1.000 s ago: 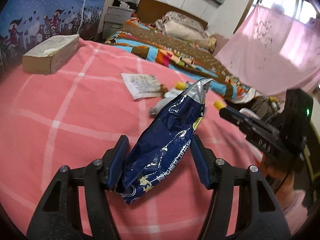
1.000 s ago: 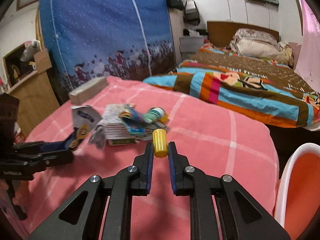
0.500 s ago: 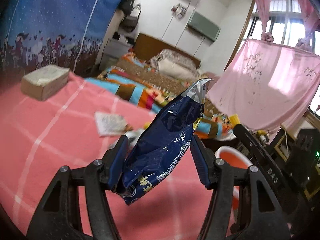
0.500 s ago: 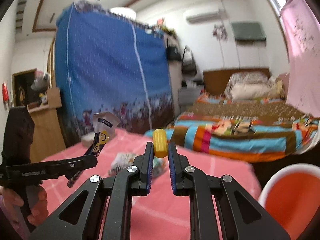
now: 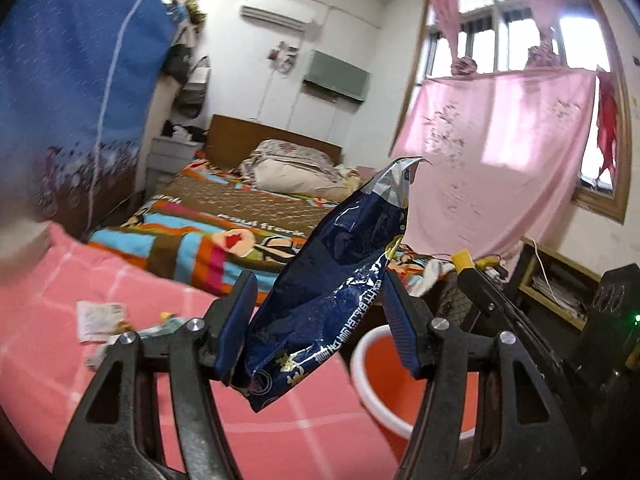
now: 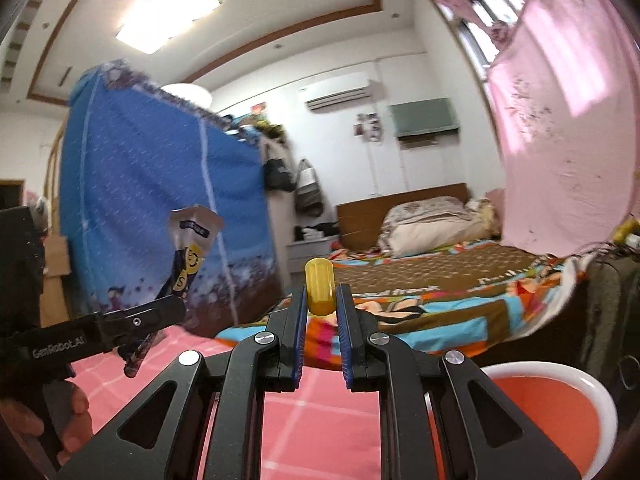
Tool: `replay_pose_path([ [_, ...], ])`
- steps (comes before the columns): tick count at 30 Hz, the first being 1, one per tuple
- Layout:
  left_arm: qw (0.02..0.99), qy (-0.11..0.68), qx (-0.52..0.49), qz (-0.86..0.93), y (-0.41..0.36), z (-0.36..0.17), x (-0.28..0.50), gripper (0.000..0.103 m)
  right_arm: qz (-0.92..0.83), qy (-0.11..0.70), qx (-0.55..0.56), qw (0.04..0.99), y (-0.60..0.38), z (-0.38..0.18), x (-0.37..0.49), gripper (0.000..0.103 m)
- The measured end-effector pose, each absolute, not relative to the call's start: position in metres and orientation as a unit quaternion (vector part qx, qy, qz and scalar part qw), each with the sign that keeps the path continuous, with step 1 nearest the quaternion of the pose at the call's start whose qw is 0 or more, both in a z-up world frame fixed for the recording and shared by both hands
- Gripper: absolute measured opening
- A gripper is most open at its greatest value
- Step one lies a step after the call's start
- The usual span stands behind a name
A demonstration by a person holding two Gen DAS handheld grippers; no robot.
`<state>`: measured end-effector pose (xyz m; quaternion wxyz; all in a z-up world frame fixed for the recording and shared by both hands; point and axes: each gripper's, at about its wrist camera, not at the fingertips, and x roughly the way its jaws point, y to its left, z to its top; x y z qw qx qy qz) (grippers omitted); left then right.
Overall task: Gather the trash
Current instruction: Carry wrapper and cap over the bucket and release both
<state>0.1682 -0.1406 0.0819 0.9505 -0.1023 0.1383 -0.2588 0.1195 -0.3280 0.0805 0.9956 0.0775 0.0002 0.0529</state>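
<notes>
My left tongs [image 5: 320,324] are clamped on a dark-blue foil snack bag [image 5: 332,276], held near its bottom end, torn silver top sticking up & tilted to the right. The pads aren't fully together bc the bag's bulk sits btwn them. My right tongs [image 6: 322,300] are pinching a small yellow cap-like piece [image 6: 319,288], upright btwn the blue pads, approx its lower half gripped.

Both loads are lifted clear of the pink checked bedspread [image 5: 60,312]. Just beyond & below the left tongs is the orange bin w/ white rim [image 5: 380,376]; from the right wrist view the same bin [image 6: 552,400] sits low on the right, beside that tool. So I judge 2 items picked & in transit, neither dropped yet. The bag looks about over the bin's near edge; can't tell exactly.

Left to do: release both into the bin, then go back. A small pile of wrappers & paper [image 5: 104,320] lies on the bedspread to the left, well apart from the bin, so at least a few more trips. What's already inside the bin I can't see, only bare orange wall. Roughly mid-task, IMO.
</notes>
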Motion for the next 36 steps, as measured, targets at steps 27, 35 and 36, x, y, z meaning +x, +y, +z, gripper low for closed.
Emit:
replay_pose_path([
  [27,0.890,0.344,-0.014,-0.300,-0.291,0.036,0.190,0.066,-0.084,0.150,0.179,0.969,-0.445,0.025,0.096,0.013],
  [35,0.866,0.398,-0.032,-0.302,-0.301,0.022,0.199,0.069,-0.090,0.172,0.190,0.962,-0.452,0.021,0.098,0.014],
  [36,0.865,0.400,-0.033,-0.302,-0.302,0.022,0.199,0.069,-0.091,0.173,0.191,0.962,-0.451,0.021,0.098,0.014],
])
